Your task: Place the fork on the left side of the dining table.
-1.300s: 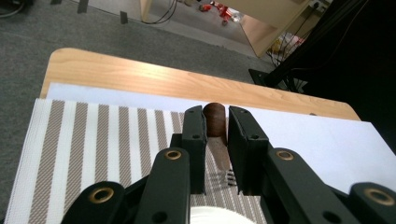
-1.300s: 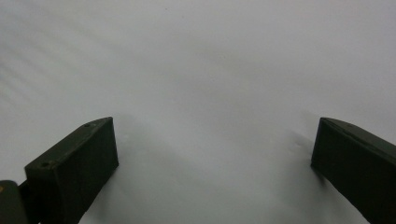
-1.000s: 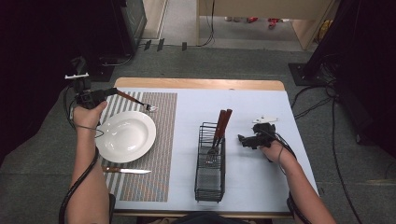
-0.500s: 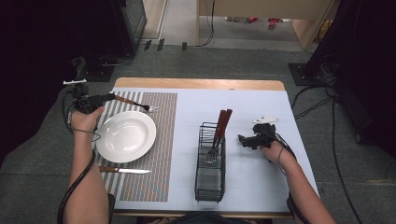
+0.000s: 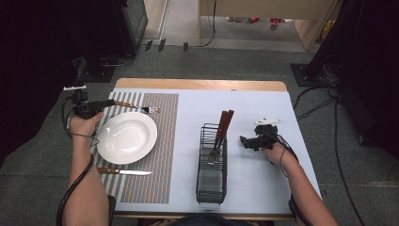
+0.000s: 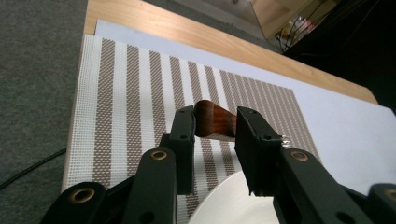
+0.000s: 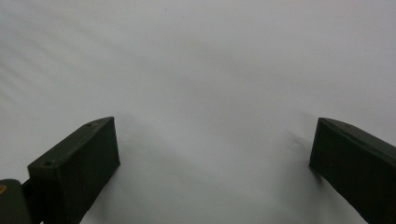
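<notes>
High view: left gripper (image 5: 109, 102) clamped on fork (image 5: 136, 107) by its brown handle, just past plate (image 5: 126, 137), over striped mat (image 5: 162, 141). Looks like setting the fork down above the plate. Best done slow: keep fork flat, lower till it rests on mat, clear of plate rim, then let go. Knife (image 5: 123, 172) lying near side of plate. Right gripper (image 5: 243, 141) wide and holding nothing, beside rack (image 5: 211, 181) with 2 brown handles standing in it.
</notes>
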`<state>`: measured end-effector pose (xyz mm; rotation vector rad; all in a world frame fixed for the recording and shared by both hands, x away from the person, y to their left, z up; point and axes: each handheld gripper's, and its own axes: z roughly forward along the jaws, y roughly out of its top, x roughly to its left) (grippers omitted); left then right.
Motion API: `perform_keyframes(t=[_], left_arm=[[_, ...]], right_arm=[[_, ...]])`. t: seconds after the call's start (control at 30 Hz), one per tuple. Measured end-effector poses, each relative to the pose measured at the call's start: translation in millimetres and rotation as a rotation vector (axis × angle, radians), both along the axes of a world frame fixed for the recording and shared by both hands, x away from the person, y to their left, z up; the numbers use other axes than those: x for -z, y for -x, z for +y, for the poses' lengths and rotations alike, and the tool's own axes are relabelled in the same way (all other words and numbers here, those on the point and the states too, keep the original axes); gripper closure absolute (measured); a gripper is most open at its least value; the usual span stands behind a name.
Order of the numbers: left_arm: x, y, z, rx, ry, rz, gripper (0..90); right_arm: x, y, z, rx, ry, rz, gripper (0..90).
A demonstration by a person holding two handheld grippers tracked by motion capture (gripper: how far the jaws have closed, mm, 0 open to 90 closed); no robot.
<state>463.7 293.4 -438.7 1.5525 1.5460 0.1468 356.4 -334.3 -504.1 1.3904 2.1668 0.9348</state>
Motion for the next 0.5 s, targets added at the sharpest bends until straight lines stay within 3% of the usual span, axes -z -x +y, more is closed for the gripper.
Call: perform_keyframes(t=[0.5], left_arm=[[13.1,-11.4,7.3,0.011,0.023,0.023,66.7]], right_arm=[[0.0,0.3,-0.1,0.003,-0.002,0.000,0.8]])
